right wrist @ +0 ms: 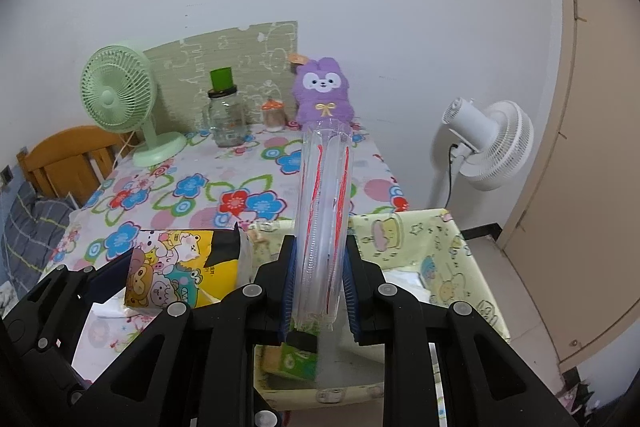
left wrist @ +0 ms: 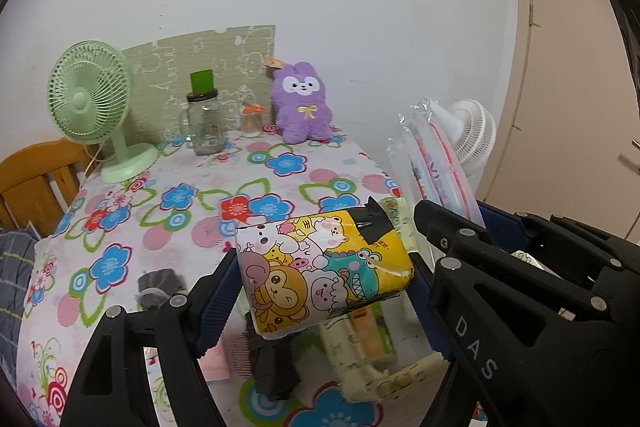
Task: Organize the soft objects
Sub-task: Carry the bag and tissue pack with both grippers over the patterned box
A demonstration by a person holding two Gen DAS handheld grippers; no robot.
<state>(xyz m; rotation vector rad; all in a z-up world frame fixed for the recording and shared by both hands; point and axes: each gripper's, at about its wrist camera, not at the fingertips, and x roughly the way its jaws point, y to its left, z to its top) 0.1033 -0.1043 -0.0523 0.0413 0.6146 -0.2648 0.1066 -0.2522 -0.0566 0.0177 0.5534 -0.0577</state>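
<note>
the left gripper (left wrist: 324, 291) grips a cartoon-printed tissue pack (left wrist: 320, 271) between wide-set fingers, held above the near edge of the flowered tablecloth (left wrist: 192, 195). just right of it, the right gripper (right wrist: 320, 291) pinches a clear plastic pack with red stripes (right wrist: 326, 211) between narrow fingers, the pack standing upright over a pale yellow fabric bin (right wrist: 420, 247) at the table's near right. a green item (right wrist: 298, 361) lies inside the bin. far across the table sit a purple plush bunny (left wrist: 301, 107), a glass jar (left wrist: 205, 123) and a green desk fan (left wrist: 90, 95); a white fan (right wrist: 492, 143) stands right of the table
</note>
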